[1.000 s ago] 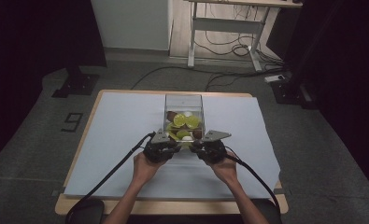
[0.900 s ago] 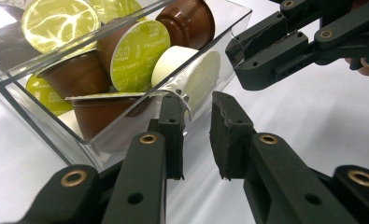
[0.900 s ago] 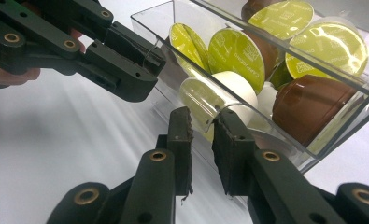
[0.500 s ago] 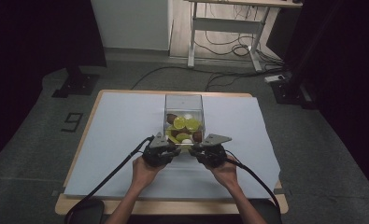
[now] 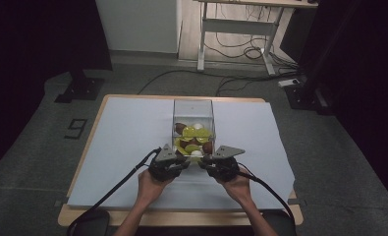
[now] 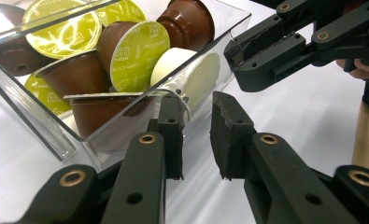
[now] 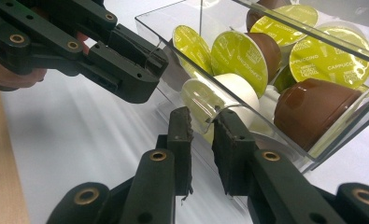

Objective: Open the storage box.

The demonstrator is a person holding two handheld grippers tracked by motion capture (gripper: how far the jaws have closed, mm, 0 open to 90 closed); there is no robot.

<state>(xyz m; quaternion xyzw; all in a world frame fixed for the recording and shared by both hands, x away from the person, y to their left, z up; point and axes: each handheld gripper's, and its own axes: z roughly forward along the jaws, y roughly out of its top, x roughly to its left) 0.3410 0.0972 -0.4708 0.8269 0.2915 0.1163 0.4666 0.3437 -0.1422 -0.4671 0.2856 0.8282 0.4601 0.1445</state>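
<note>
A clear plastic box [image 5: 194, 102] stands mid-table, holding several coffee capsules [image 5: 193, 139] with green lids, brown cups and a few white ones. Both grippers sit at its near wall. My left gripper [image 5: 183, 160] is at the near left corner, my right gripper [image 5: 206, 161] at the near right. In the left gripper view the jaws [image 6: 196, 100] stand a little apart, empty, just before the box wall [image 6: 42, 126], with a white capsule [image 6: 196, 77] behind it. In the right gripper view my right gripper [image 7: 204, 116] has a narrow gap, empty, against the box wall [image 7: 163, 14].
A pale sheet [image 5: 127, 132] covers the wooden table [image 5: 181, 220]. Each gripper trails a black cable toward the near edge. On the floor beyond are a desk frame with cables [image 5: 235, 44] and dark stand bases [image 5: 81, 89] at both sides.
Both grippers have slid slightly back toward the near edge, away from the box. The box has stayed in place.
</note>
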